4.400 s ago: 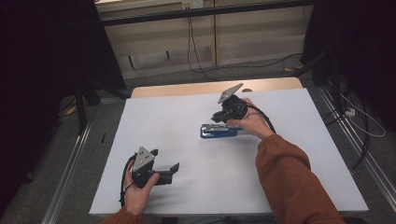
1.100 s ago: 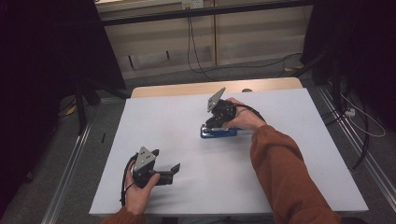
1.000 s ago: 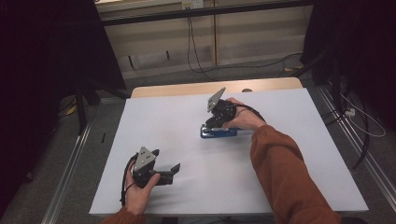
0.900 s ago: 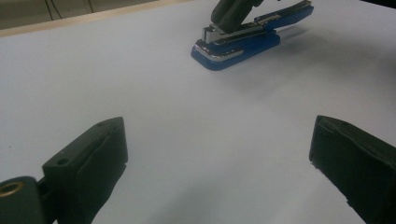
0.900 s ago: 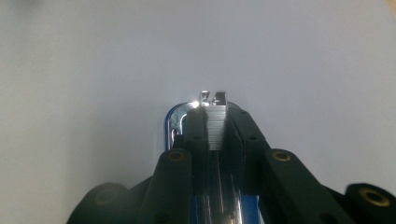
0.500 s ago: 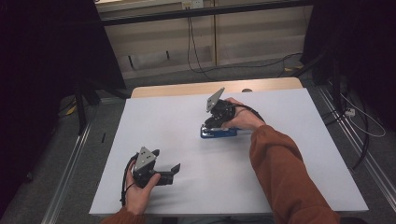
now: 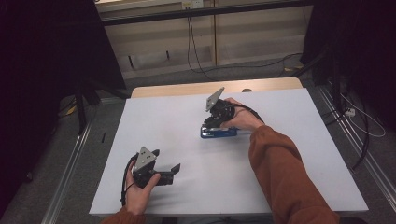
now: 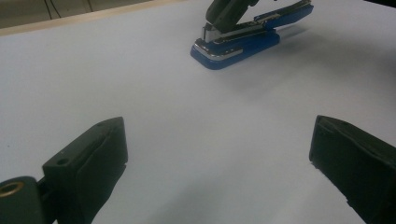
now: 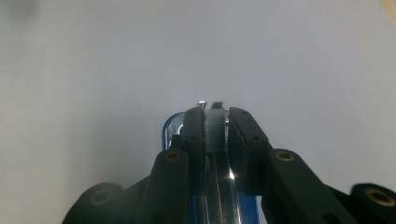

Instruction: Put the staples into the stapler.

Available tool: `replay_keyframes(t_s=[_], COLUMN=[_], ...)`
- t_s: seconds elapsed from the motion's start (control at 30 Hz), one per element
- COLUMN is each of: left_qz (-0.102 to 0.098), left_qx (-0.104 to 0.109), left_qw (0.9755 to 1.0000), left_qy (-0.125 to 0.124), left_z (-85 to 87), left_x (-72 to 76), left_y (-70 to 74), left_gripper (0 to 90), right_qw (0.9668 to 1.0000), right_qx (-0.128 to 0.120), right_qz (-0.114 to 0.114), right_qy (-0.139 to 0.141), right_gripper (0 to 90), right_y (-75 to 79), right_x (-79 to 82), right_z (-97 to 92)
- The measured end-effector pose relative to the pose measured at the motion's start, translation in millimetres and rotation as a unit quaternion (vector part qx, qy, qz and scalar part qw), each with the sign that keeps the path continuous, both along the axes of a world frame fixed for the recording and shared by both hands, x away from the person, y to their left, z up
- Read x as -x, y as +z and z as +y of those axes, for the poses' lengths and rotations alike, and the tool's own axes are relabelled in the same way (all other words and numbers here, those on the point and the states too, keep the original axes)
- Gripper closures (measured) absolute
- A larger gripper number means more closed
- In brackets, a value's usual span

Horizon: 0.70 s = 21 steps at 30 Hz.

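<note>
A blue stapler point(image 7: 223, 133) with a chrome magazine lies at mid-table, a bit toward the far side. My right gripper point(image 7: 214, 123) comes down on its left end and is shut on the stapler's upper arm. In the right gripper view the two pads point(image 9: 194, 133) squeeze the ridged grey top of the stapler point(image 9: 215, 130), with the blue base below. The left gripper view shows the stapler point(image 8: 243, 44) farther off, its upper part raised at an angle. My left gripper point(image 7: 167, 160) rests on the table near the front left, open point(image 8: 219, 154) with nothing between its jaws.
The white tabletop point(image 7: 289, 116) has a wooden strip point(image 7: 187, 88) along its far edge. Cables point(image 7: 364, 126) trail over the floor at the right. A metal rail point(image 7: 70, 163) runs along the left side. The sleeve point(image 7: 280, 172) of the right arm crosses the table's right front.
Since the oldest frame my right gripper has shifted left along the stapler and tipped more upright. Over the last second nothing has visibly moved.
</note>
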State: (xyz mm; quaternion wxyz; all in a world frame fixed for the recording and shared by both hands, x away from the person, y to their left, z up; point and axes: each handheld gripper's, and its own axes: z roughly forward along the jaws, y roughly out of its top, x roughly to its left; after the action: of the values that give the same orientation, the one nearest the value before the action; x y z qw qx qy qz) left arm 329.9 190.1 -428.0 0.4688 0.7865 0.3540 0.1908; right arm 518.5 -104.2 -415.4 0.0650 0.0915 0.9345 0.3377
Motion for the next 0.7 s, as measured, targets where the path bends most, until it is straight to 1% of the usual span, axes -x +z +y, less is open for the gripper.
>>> replay_keyframes(t_s=[0.07, 0.3, 0.43, 0.6, 0.7], left_qz=[0.000, 0.000, -0.001, -0.002, -0.002], left_qx=[-0.001, 0.000, 0.001, 0.001, 0.000], left_qw=[1.0000, 1.0000, 1.0000, 1.0000, 1.0000], left_qy=[0.000, 0.000, 0.000, 0.000, 0.000], left_z=[0.1, 0.0, -0.1, 0.2, 0.1], left_x=[-0.1, 0.1, 0.1, 0.0, 0.1], left_y=[-0.1, 0.0, 0.0, 0.1, 0.1], left_gripper=[4.6, 4.6, 4.6, 4.6, 4.6], right_qw=[1.0000, 1.0000, 1.0000, 0.9999, 0.9996], right_qx=[-0.001, 0.001, 0.000, -0.009, -0.013], right_qz=[0.001, 0.003, 0.004, 0.004, 0.005], right_qy=[-0.003, -0.005, -0.003, -0.013, -0.026], right_gripper=[76.4, 77.4, 77.4, 75.2, 73.3], right_y=[-0.1, 0.2, 0.4, 2.2, 3.5], right_x=[0.0, 0.7, 0.5, 0.5, 0.6], right_z=[-0.2, -0.6, -1.2, -2.3, -4.1])
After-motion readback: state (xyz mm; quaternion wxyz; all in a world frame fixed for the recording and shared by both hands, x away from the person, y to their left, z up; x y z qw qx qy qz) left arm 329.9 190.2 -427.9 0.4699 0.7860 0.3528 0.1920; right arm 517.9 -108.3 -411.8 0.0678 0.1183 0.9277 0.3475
